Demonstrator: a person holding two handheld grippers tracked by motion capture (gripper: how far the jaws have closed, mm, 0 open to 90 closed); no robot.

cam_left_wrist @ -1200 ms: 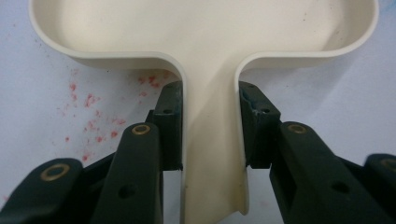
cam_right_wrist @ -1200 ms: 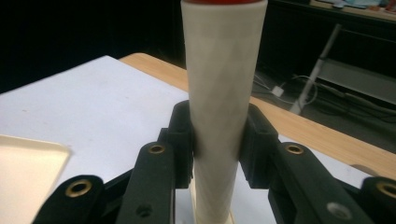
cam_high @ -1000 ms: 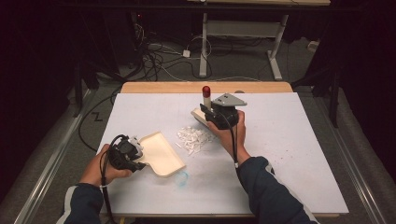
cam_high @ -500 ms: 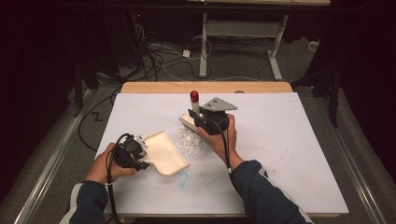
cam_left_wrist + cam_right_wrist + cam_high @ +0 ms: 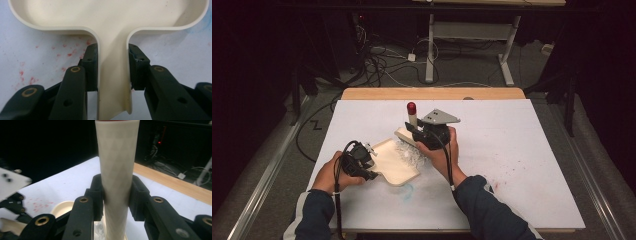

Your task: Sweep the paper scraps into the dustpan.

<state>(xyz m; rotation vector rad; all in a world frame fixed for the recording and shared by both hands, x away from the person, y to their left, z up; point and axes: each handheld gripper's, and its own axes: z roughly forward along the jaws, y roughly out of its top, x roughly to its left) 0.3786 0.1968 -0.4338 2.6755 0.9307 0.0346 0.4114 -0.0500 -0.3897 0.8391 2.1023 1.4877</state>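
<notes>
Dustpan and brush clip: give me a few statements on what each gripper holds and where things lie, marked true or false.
1. The left gripper is clamped on the handle of the cream dustpan. True.
2. The right gripper is open and holds nothing. False: its jaws grip the pale brush handle.
3. The brush handle has a red tip. True.
4. The white scraps lie at the table's far right corner. False: they lie beside the dustpan, near the middle.
5. The dustpan is full of scraps. False: its tray looks bare in the left gripper view.
</notes>
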